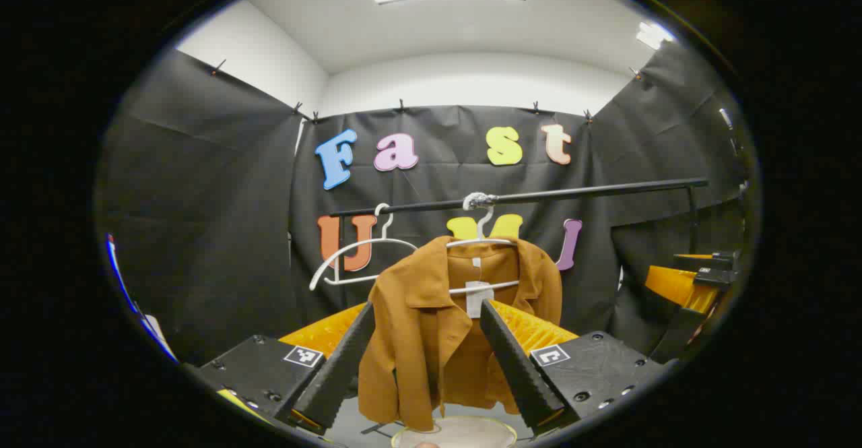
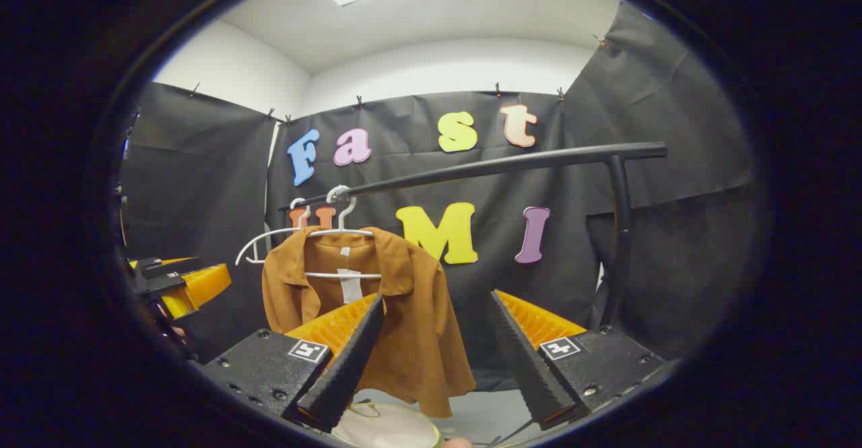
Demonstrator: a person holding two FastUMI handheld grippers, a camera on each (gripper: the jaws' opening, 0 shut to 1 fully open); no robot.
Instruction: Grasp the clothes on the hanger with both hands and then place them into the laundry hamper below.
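A brown shirt (image 1: pixel 417 340) hangs on a white hanger (image 1: pixel 479 239) from a black rail (image 1: pixel 592 192); a pale tag shows at its collar. My left gripper (image 1: pixel 427 308) is open in front of the shirt, level with its chest and apart from it. In the right gripper view the shirt (image 2: pixel 411 327) hangs left of centre, and my right gripper (image 2: pixel 438 298) is open with its left finger in front of the cloth. The round pale hamper (image 1: pixel 465 428) sits below the shirt, its rim (image 2: pixel 390 424) at the bottom of both views.
An empty white hanger (image 1: pixel 357 252) hangs on the rail to the left of the shirt. The rail's upright post (image 2: pixel 619 232) stands on the right. The right gripper (image 1: pixel 693 279) shows at the far right, the left gripper (image 2: pixel 175 283) at the far left.
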